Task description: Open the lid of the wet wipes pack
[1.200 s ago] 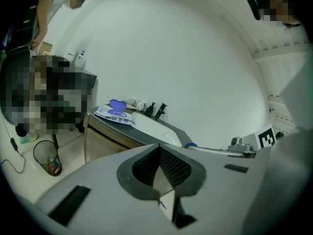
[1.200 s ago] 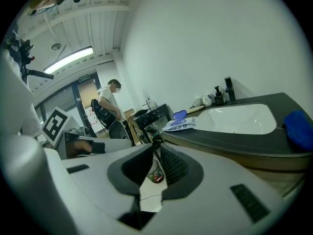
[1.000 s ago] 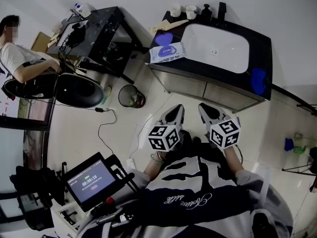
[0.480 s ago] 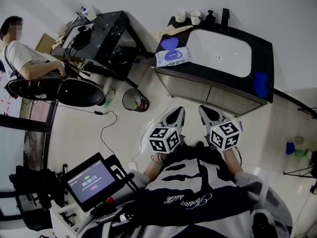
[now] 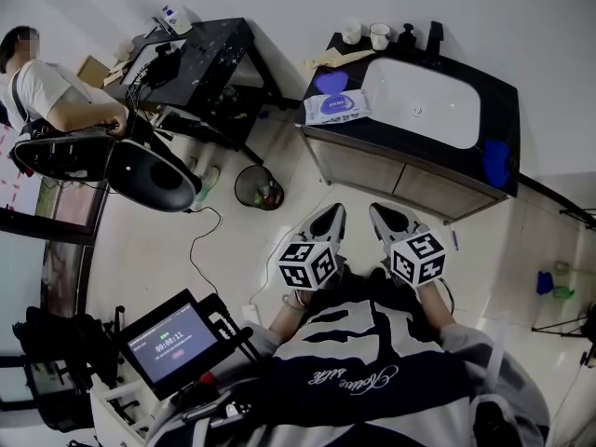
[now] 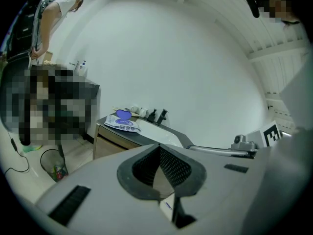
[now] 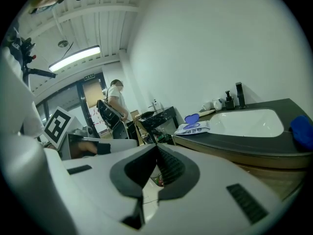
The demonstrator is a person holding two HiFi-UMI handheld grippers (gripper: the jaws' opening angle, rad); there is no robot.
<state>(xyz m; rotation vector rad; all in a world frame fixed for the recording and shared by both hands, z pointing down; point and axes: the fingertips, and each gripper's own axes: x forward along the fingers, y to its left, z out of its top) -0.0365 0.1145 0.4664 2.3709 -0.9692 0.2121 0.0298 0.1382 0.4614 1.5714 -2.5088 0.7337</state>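
Note:
The wet wipes pack (image 5: 337, 108) lies on the left end of the black sink counter (image 5: 321, 130), its purple lid (image 5: 331, 82) standing up. The left gripper view shows the pack (image 6: 122, 125) far off, and so does the right gripper view, with the pack (image 7: 193, 128) beside the basin. My left gripper (image 5: 328, 220) and right gripper (image 5: 385, 218) are held close to the person's body over the floor, well short of the counter. Both are shut with nothing in them: the left gripper (image 6: 159, 148) and the right gripper (image 7: 156, 148) show their pads meeting.
A white basin (image 5: 424, 101) fills the counter, with cups (image 5: 365, 33) and a black tap (image 5: 435, 35) behind it and a blue object (image 5: 496, 161) at its right end. A waste bin (image 5: 259, 187), a black desk (image 5: 200, 59), a seated person (image 5: 56, 91) and a screen (image 5: 172, 343) are on the left.
The counter and pack have slid right and a little down in the head view. Both grippers stay shut and close to the body.

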